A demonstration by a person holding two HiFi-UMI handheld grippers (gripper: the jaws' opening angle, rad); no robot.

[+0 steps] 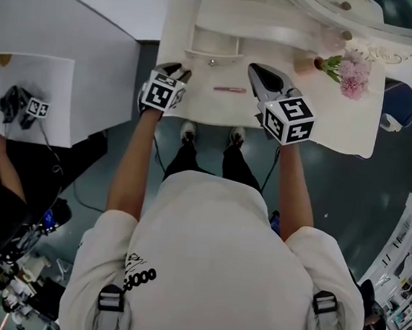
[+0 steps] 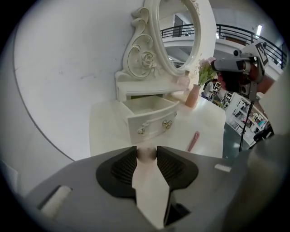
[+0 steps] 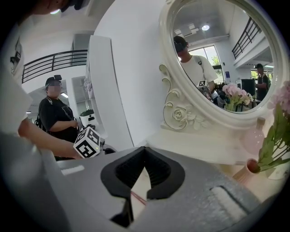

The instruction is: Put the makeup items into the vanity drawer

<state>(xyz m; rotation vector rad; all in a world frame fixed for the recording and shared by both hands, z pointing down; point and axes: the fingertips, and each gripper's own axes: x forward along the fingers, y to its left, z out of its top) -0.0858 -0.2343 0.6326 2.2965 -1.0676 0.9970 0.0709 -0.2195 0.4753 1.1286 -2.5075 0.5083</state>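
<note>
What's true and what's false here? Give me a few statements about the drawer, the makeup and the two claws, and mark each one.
1. The drawer is shut. False: it stands pulled open.
2. A pink makeup stick lies on the tabletop. True.
3. The right claw is wide open. False: its jaws are shut, holding nothing.
4. A small round item sits between the left claw's tips. True.

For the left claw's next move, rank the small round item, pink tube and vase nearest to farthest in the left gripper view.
1. Small round item, between the left claw's tips.
2. Pink tube, ahead right.
3. Vase, farther back, right.
</note>
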